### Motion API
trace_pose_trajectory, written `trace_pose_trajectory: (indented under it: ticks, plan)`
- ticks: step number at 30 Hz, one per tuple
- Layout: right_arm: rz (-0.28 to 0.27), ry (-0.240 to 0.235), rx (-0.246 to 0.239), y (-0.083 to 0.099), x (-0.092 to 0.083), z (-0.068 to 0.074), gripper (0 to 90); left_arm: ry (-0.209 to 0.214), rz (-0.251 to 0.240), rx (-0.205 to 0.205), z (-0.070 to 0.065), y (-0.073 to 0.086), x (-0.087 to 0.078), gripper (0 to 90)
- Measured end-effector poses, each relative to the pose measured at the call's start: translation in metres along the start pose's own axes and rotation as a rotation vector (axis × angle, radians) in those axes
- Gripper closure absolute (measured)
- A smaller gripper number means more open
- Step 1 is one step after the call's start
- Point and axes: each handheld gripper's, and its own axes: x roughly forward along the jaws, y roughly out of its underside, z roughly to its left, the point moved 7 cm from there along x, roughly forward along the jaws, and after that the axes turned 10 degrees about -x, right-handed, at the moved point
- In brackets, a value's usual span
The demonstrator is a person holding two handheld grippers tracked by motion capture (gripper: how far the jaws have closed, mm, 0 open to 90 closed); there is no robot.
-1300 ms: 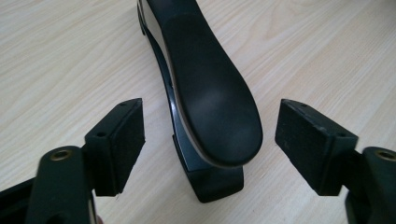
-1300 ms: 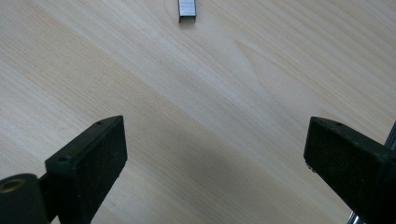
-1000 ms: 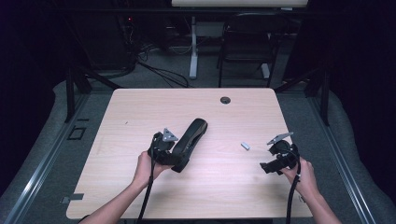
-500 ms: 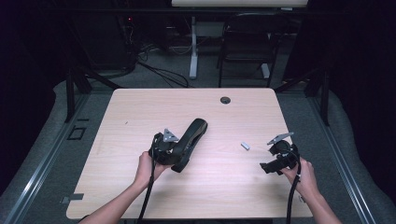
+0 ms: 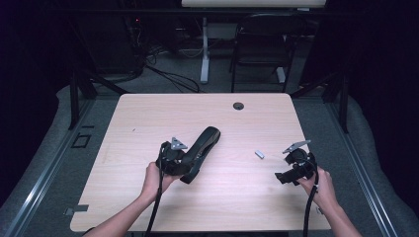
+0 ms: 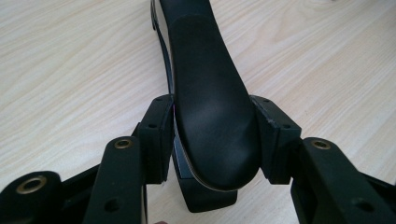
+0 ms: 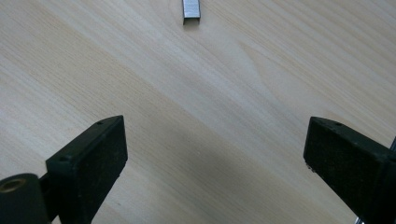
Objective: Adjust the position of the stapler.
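Pinching black stapler, its front cut off: left gripper; right gripper spread near staple strip.

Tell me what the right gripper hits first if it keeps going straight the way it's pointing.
Probably the small silver staple strip lying flat on the light wooden table; the open right gripper has only bare wood before it.
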Motion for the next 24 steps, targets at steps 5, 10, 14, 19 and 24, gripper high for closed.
trace_pose_trajectory:
  ticks: [5,10,14,19,24]
  plan:
    - [-0.002,-0.002,0.000,0.000,0.000,0.001,5.7,0.008,0.001,0.002,-0.001,0.003,-0.002,53.1]
    - [0.000,-0.004,0.002,0.001,0.001,0.001,5.7,0.023,0.013,-0.008,-0.006,0.008,-0.006,53.0]
    - [0.017,0.001,-0.012,0.001,0.001,0.000,5.8,0.034,0.022,-0.022,-0.011,0.011,-0.007,52.6]
    - [0.017,0.001,-0.016,0.001,0.001,0.000,5.8,0.047,0.029,-0.025,-0.016,0.014,-0.008,51.9]
    - [0.016,0.001,-0.012,0.001,0.000,0.000,5.8,0.062,0.040,-0.016,-0.015,0.013,-0.009,50.8]
